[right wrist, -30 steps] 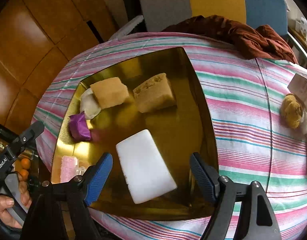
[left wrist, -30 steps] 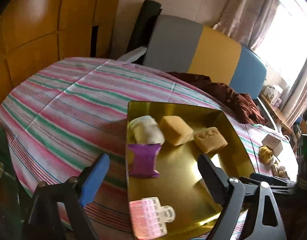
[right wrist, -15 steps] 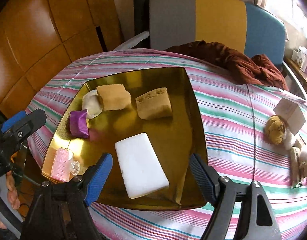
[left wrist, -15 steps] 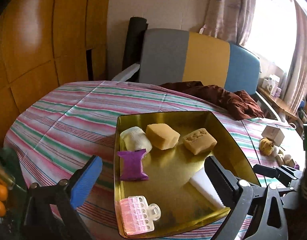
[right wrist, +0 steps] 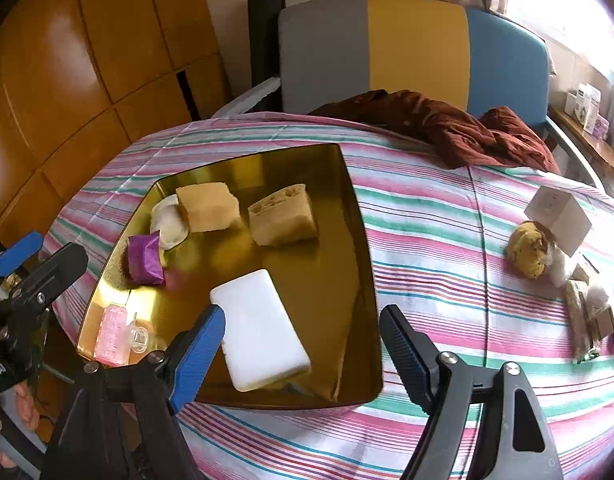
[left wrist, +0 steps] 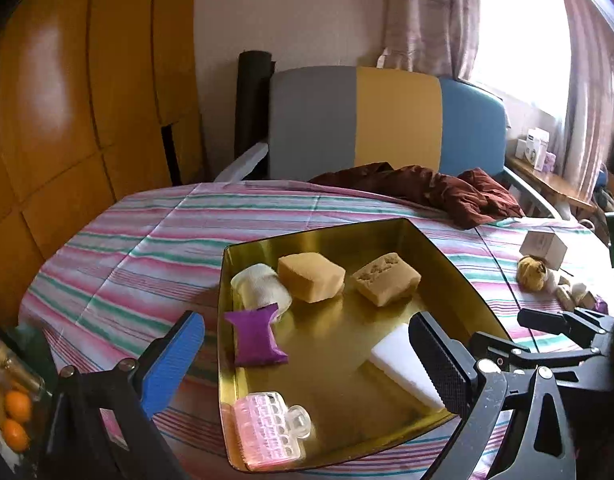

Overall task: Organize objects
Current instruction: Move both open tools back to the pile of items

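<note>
Right now both tools are hanging above the near edge of the gold tray (right wrist: 359,240), which is sitting on the striped tablecloth (right wrist: 427,240). The right gripper (right wrist: 303,344) is holding its jaws spread wide and gripping nothing; the white block (right wrist: 259,328) is lying flat in the near part of the tray just under its blue finger, apparently set there to join the sorted items. The left gripper (left wrist: 307,356) is also holding its jaws spread apart and empty, pointing across the tray from the near left.

Inside the tray, five other pieces are lying in a loose arrangement: a pink clip (left wrist: 267,432) at the near left corner, a purple packet (left wrist: 257,340) beyond it, a cream roll (left wrist: 259,290) touching the packet's far end, then a tan block (left wrist: 311,276) and a crumbly brown block (left wrist: 387,278) side by side along the far part.

Well apart on the right of the cloth, a small heap is waiting: a yellow fuzzy ball (right wrist: 529,248) pressed against a white box (right wrist: 557,216), with smaller bits nearer that are too blurred to name. These are probably the next things to gather, so the right tool would be the likelier one to reach them.
</note>
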Available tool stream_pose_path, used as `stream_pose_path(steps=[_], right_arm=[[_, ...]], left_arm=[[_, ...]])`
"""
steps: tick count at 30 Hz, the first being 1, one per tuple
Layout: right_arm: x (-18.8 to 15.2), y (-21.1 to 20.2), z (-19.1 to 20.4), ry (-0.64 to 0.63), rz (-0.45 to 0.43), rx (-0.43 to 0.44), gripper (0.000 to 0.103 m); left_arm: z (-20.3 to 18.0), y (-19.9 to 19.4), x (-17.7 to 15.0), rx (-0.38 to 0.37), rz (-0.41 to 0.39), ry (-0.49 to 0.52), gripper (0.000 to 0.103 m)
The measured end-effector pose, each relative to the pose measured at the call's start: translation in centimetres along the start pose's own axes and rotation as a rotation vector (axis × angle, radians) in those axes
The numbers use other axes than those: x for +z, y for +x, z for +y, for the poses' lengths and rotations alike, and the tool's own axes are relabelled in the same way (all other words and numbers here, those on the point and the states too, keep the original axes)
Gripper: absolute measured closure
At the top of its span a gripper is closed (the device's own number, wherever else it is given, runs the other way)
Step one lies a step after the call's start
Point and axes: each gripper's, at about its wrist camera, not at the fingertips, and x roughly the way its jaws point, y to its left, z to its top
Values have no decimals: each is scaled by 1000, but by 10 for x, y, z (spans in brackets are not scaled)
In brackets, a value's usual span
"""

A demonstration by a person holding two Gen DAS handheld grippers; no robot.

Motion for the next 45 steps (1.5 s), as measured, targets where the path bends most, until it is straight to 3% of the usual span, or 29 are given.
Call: stream_pose_path(steps=[10, 21, 33, 40, 45], right_arm=[[-2, -9, -24, 50, -21, -24, 22], [-8, -20, -81, 149, -21, -85, 22], [-16, -51, -195, 396, -7, -169, 22], [-19, -64, -245, 486, -15, -213, 22], [-13, -68, -282, 513, -26, -293, 22]], left_arm=[[-19, -5, 1, -6, -9, 63, 0], [-48, -6, 3, -48, -2, 138, 0], [-94, 3, 12, -222, 50, 189, 0], [-128, 13, 18, -306, 95, 220, 0], [-157, 24, 39, -368, 116, 229, 0]])
